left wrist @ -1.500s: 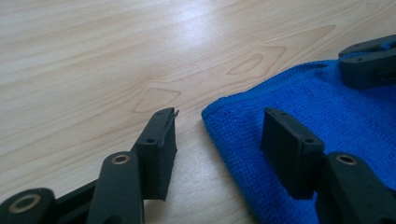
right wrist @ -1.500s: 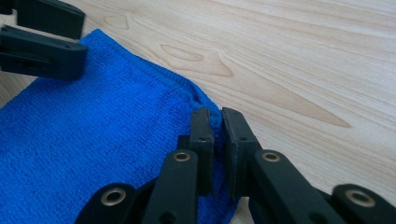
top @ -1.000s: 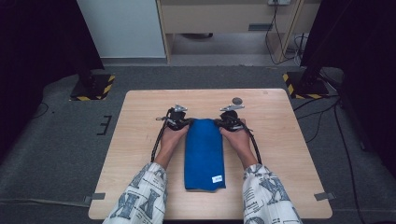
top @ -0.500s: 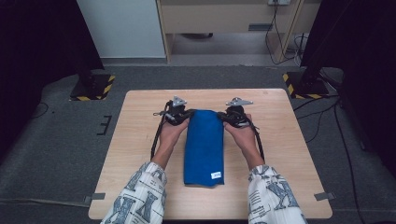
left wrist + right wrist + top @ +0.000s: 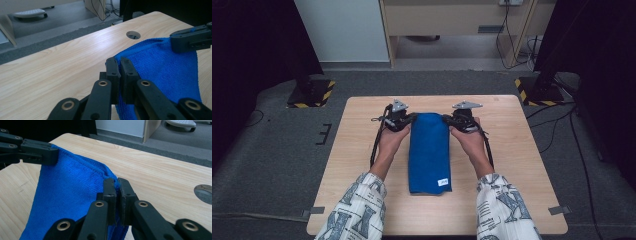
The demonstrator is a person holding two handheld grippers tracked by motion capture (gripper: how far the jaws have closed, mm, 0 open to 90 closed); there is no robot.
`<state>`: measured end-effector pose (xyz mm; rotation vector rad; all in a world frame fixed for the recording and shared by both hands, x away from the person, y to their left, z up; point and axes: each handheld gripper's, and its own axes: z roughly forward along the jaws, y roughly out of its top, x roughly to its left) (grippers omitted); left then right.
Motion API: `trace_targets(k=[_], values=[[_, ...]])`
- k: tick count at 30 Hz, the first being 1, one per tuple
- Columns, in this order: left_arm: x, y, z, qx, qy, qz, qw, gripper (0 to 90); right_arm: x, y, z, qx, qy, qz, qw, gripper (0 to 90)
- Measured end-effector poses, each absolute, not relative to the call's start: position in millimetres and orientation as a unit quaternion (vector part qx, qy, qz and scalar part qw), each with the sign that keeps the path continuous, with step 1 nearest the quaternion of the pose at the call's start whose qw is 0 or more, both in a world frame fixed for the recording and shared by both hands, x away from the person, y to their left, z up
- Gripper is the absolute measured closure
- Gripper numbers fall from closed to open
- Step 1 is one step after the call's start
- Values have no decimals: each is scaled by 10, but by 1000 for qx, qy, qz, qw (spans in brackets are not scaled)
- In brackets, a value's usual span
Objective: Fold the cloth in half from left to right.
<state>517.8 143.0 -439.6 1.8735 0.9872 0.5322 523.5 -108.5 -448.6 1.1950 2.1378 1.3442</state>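
Note:
A folded blue towel [image 5: 429,152] lies lengthwise in the middle of the wooden table [image 5: 517,165], a small white label near its front edge. Its far end is lifted off the wood. My left gripper [image 5: 408,120] pinches the towel's far left corner [image 5: 119,60], jaws shut on the cloth. My right gripper [image 5: 447,120] pinches the far right corner [image 5: 115,181] the same way. In the left gripper view the right gripper [image 5: 191,40] grips the towel [image 5: 165,70] at the upper right; in the right gripper view the left gripper [image 5: 37,152] holds the towel [image 5: 70,192] at the upper left.
A round cable hole [image 5: 133,35] sits in the table beyond the towel. Past the table's far edge lie grey carpet, a wooden cabinet [image 5: 452,20] and black stands with striped bases [image 5: 312,95]. A cable trails from each gripper along the forearms.
Both grippers have risen, taking the towel's far corners up with them. They have also moved a little farther from the person.

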Motion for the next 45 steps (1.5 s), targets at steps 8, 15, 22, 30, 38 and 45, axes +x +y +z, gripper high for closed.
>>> trace_targets(k=[8,15,22,30,38,45], values=[[5110,1515,-4344,763,391,217,466,860,5167,-1043,-4449,406,759,478,173,857],[5005,1548,-4307,764,383,220,471,858,5049,-1045,-4403,392,762,486,174,857],[4890,1558,-4305,771,371,218,470,854,4898,-1064,-4406,380,767,488,172,856],[4729,1570,-4310,777,359,214,471,849,4734,-1084,-4456,366,774,489,169,855],[4605,1578,-4357,781,354,205,472,843,4622,-1140,-4507,362,775,494,158,853],[4500,1602,-4402,780,355,198,476,843,4529,-1141,-4580,355,781,492,148,852]])
